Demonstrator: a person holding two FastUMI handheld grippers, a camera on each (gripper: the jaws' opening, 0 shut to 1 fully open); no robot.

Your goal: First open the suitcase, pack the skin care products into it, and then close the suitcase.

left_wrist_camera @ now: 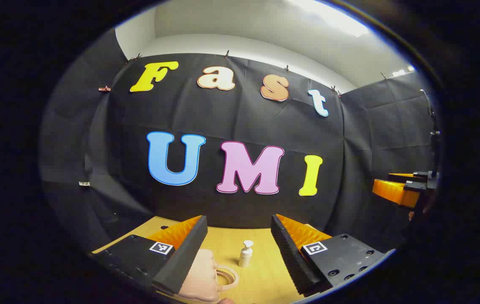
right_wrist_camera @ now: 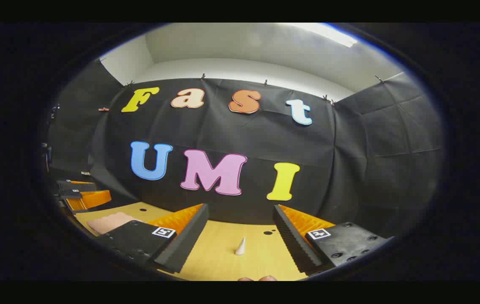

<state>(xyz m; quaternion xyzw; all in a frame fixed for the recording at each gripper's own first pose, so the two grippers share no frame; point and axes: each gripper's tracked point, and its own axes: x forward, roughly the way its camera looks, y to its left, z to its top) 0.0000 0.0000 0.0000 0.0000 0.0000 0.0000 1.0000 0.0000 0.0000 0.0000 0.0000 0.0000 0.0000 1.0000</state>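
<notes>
Two grippers, left (left_wrist_camera: 238, 242) & right (right_wrist_camera: 240, 230), open above table (right_wrist_camera: 219, 261); no legible labels.

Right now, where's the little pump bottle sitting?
In the left gripper view, the pump bottle stands upright on the wooden table, between the open left gripper's fingers, just right of the pink suitcase.

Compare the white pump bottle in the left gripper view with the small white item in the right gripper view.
The pump bottle has a rounded body topped by a pump head; the white item is a plain cone tapering to a point. The pump bottle stands beside the pink suitcase; the cone stands alone on bare table. Both are white, upright, and sit ahead between open gripper fingers.
</notes>
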